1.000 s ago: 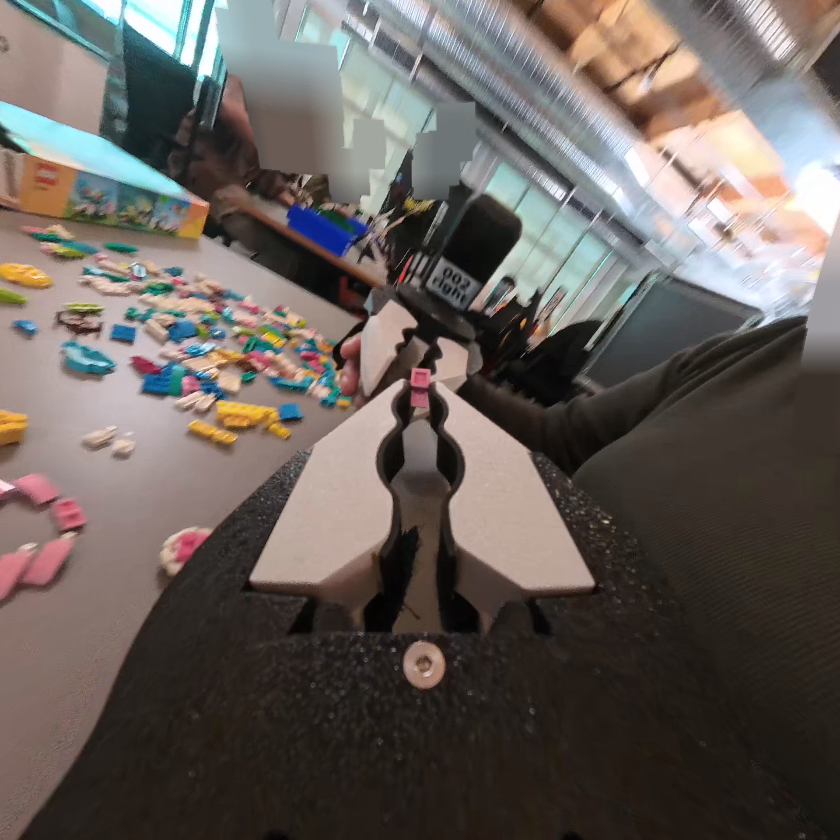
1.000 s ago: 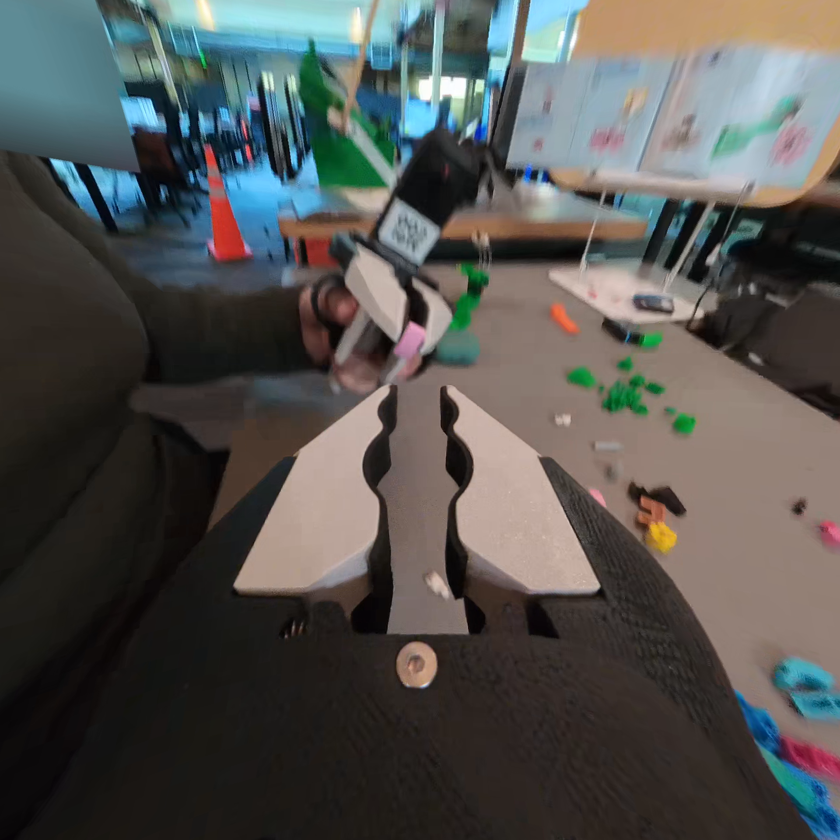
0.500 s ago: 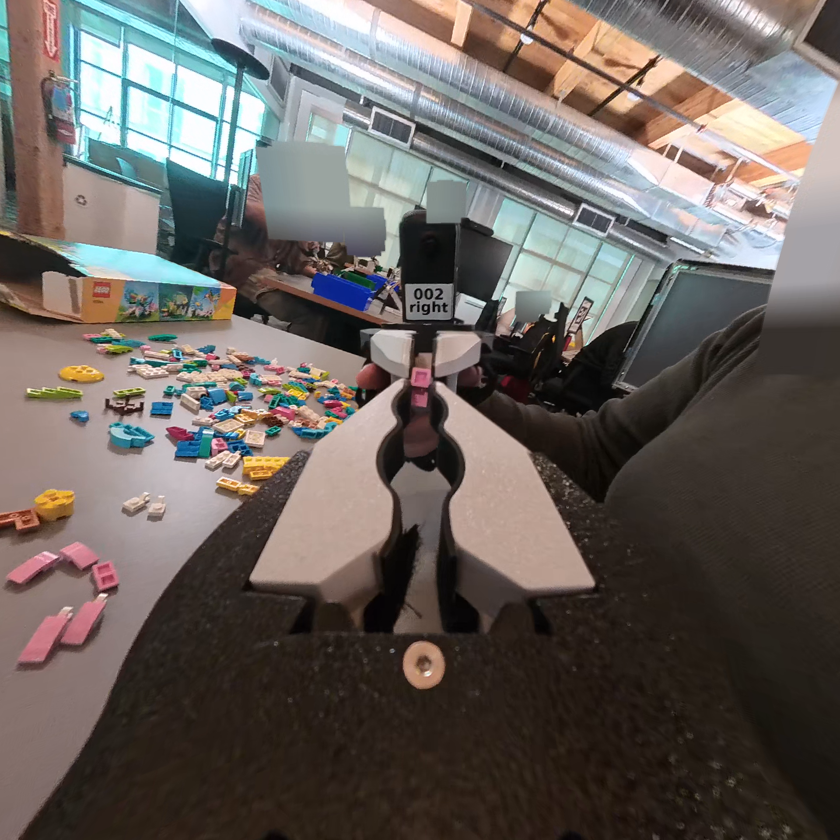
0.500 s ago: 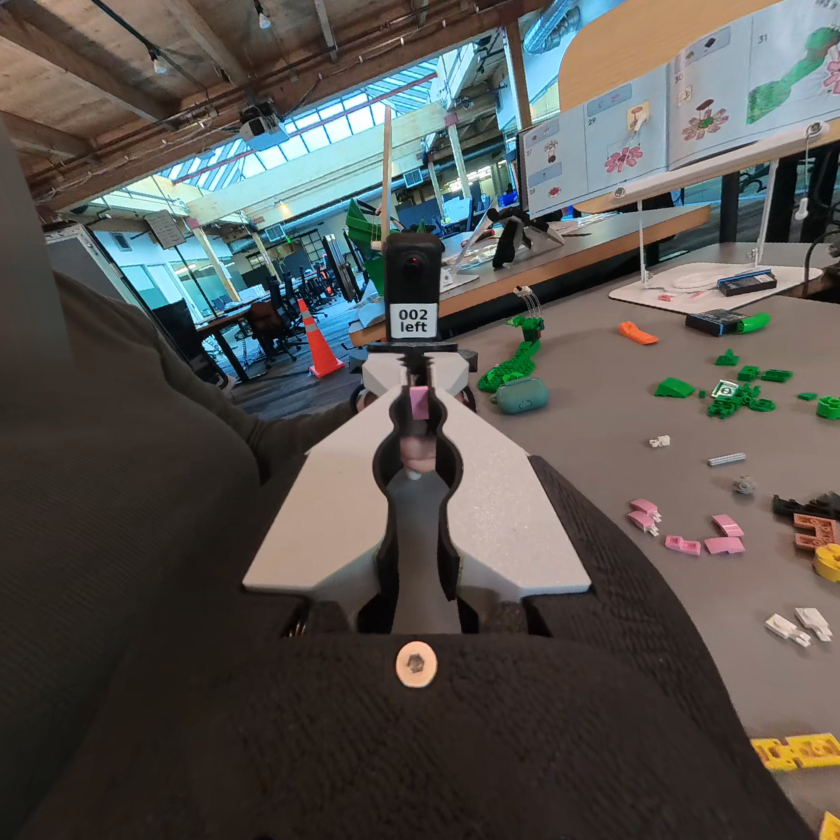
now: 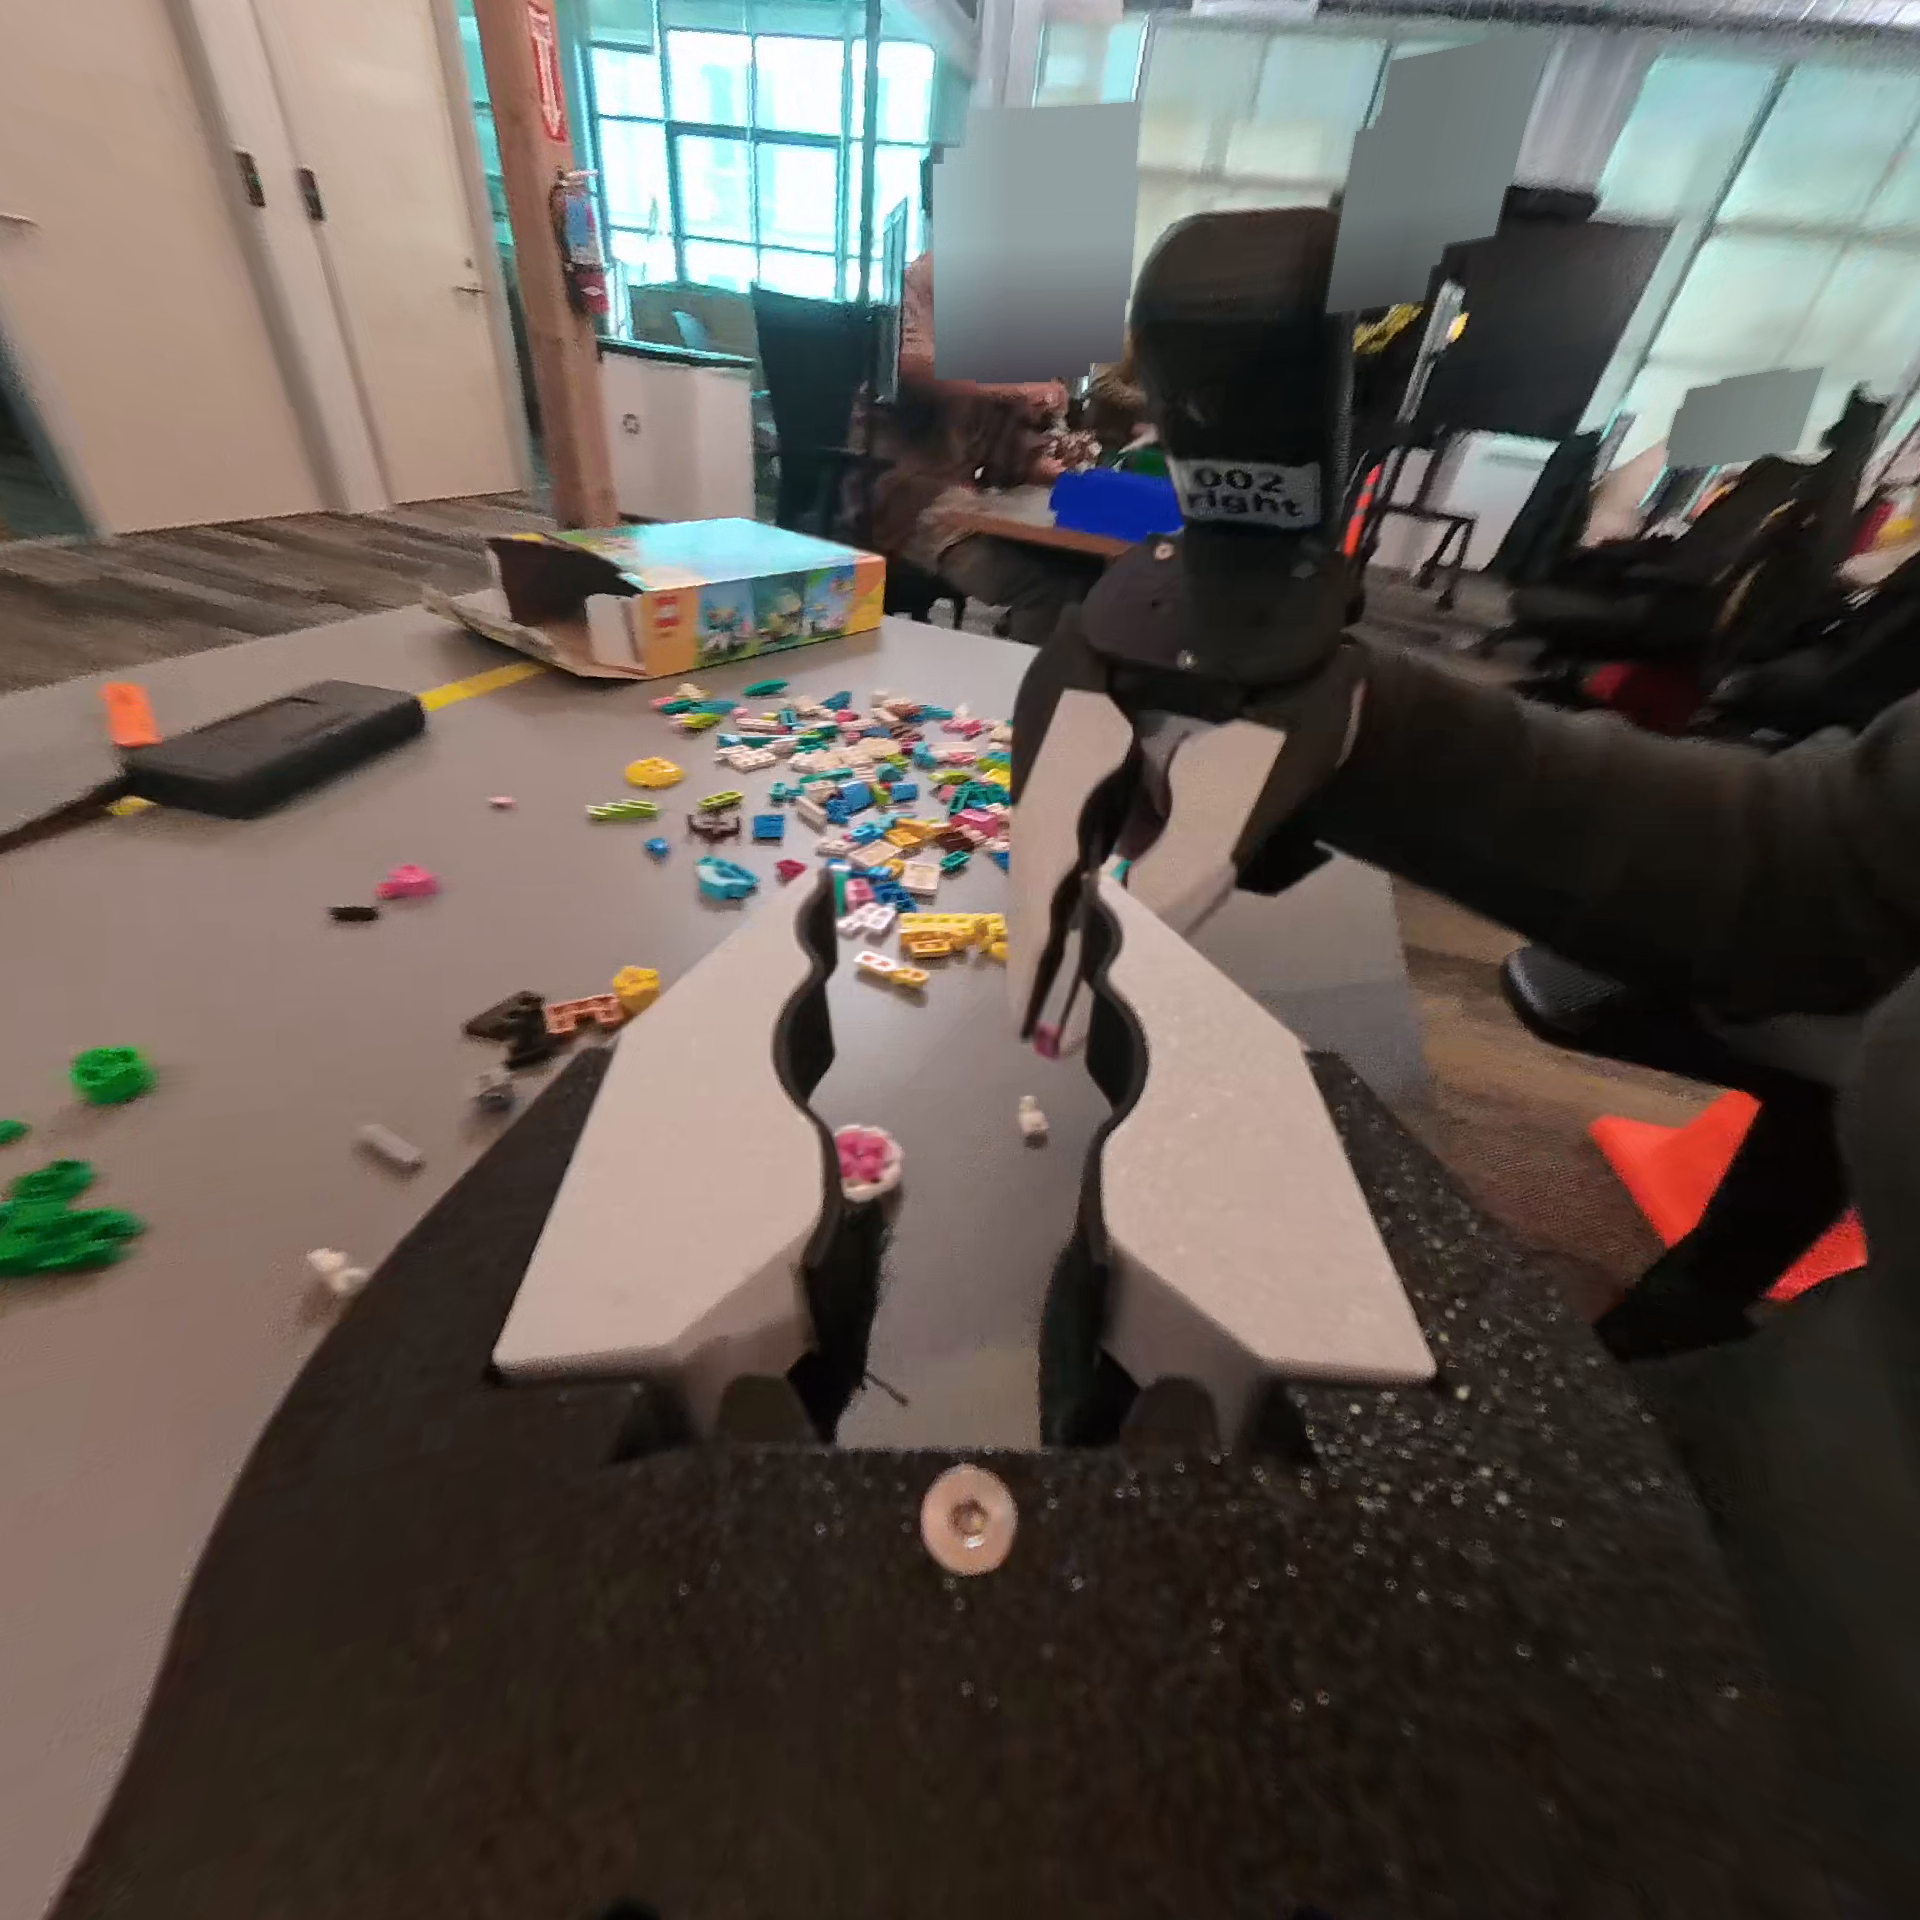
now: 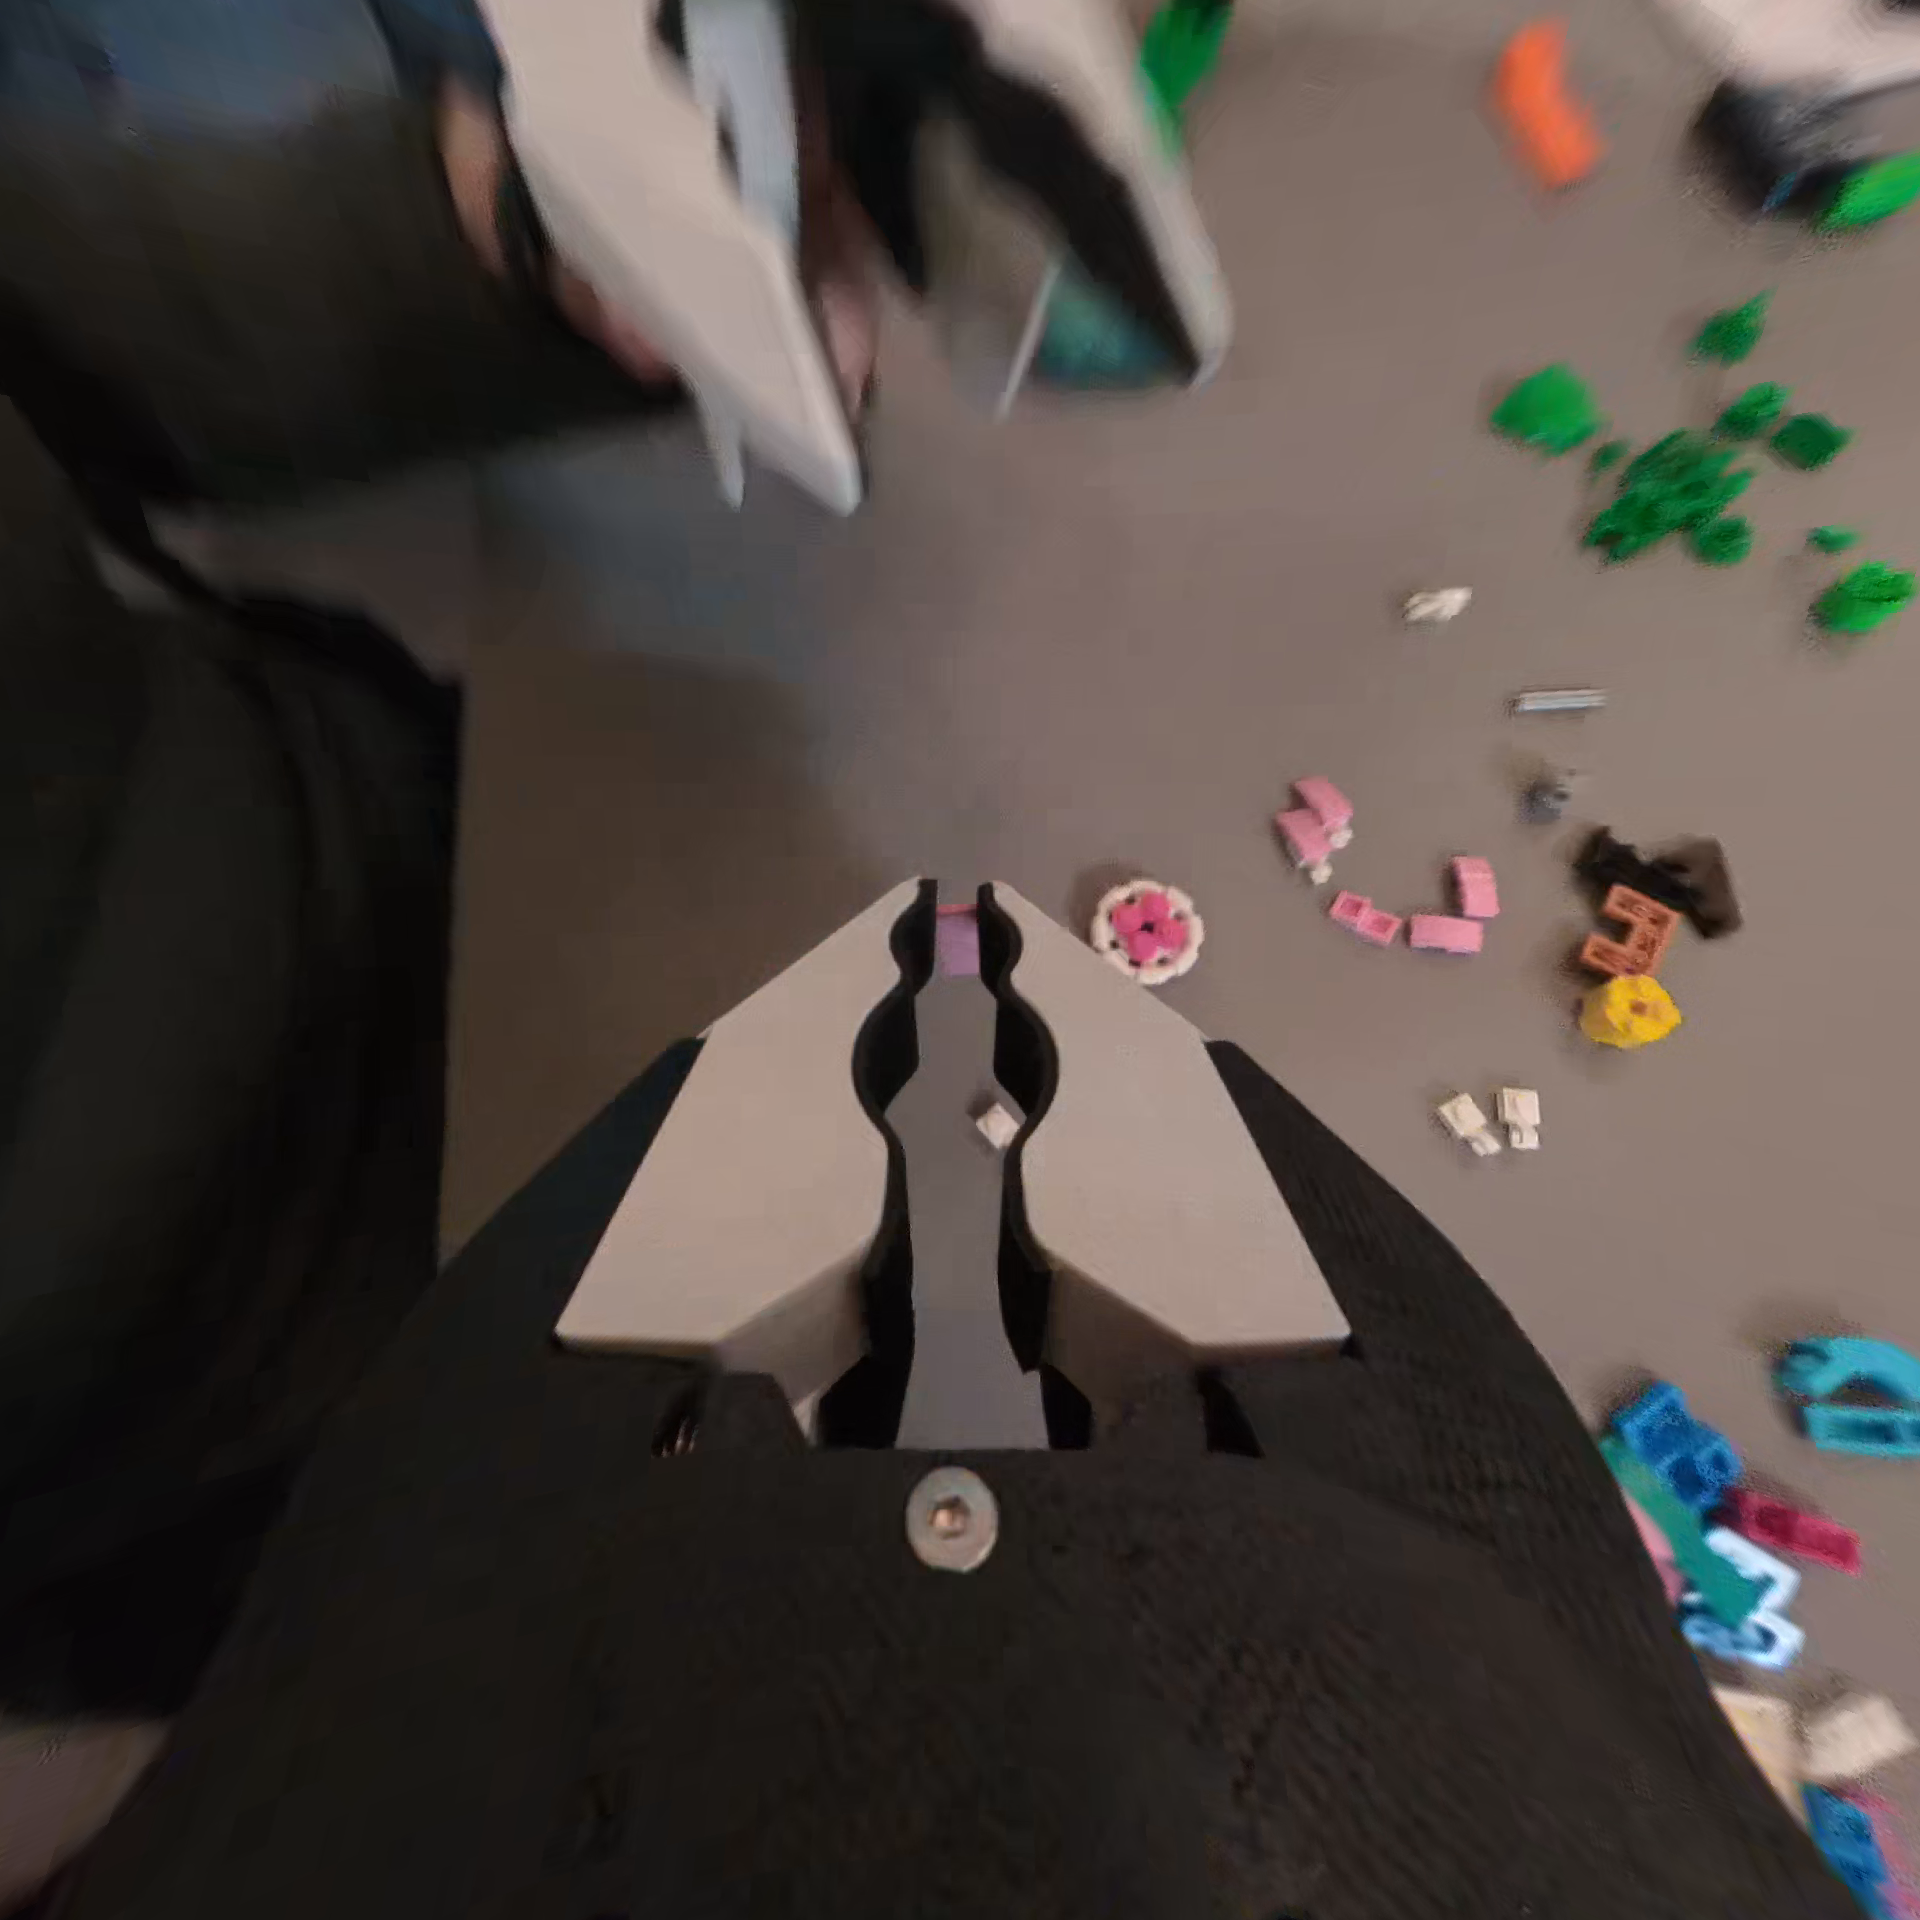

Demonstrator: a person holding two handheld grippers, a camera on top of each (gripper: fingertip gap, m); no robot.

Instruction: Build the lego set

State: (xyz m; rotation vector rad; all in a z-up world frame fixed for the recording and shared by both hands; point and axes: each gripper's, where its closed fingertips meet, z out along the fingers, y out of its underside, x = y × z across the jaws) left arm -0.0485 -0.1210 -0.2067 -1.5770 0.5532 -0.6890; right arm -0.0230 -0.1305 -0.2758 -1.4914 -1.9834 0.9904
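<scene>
My right gripper pinches a small pink piece at its fingertips, poised above the table beside the round white-and-pink flower piece. My left gripper gapes empty. Advice: lower squarely, align the studs, then press.

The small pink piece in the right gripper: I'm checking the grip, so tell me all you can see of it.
The small pink piece is a tiny flat-looking plastic brick, pale pink to lilac. It sits clamped at the very tips of the right gripper, whose jaws are nearly closed on it. It hangs above the grey table, near the round white-and-pink flower piece, touching nothing else. Studs are too blurred to make out.
</scene>
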